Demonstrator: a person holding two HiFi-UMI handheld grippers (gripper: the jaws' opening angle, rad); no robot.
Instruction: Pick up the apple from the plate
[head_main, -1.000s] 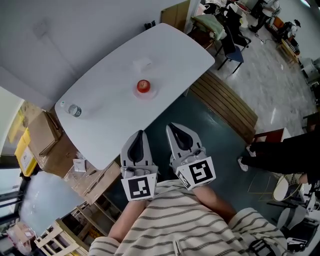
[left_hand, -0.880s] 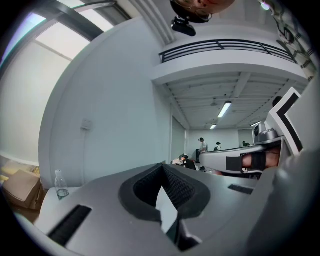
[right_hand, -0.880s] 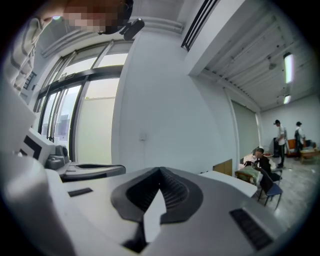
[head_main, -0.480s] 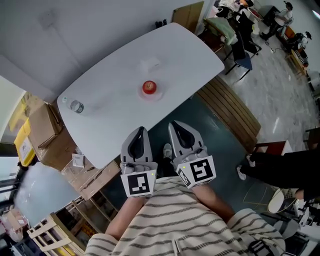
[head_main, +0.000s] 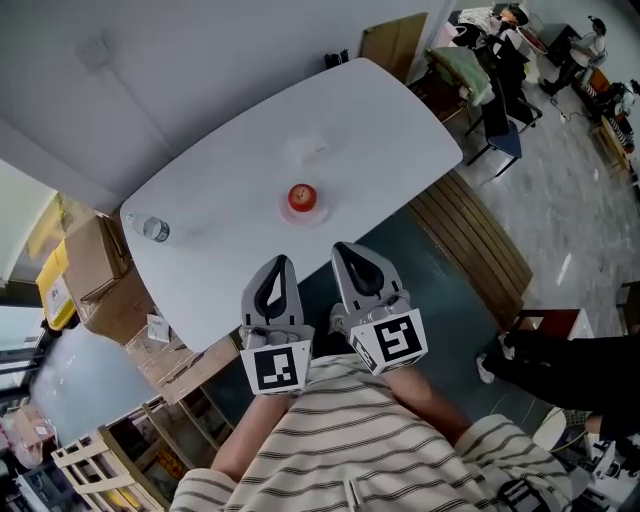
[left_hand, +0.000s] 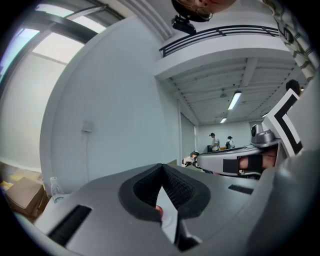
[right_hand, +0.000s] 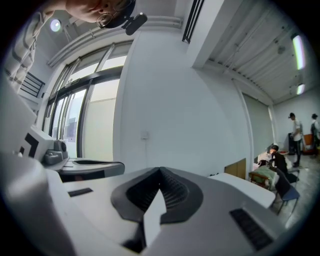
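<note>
Jaws of the left gripper (head_main: 279, 264) and the right gripper (head_main: 342, 250) are seen pressed together and empty, short of the near edge of the white table (head_main: 230, 190). At 12 o'clock, well apart, the apple (head_main: 302, 196) is seated on the plate (head_main: 303, 214), ringed by bare tabletop. A bottle (head_main: 153, 229) is seen at 10 o'clock by the table's edge. Through the left gripper's own view only a red sliver of apple is made out.

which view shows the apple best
The head view: the round red apple sits in full sight on its small pale plate on the white table. The left gripper view gives only a red sliver through the gap between its jaws; the right gripper view shows none of it.
</note>
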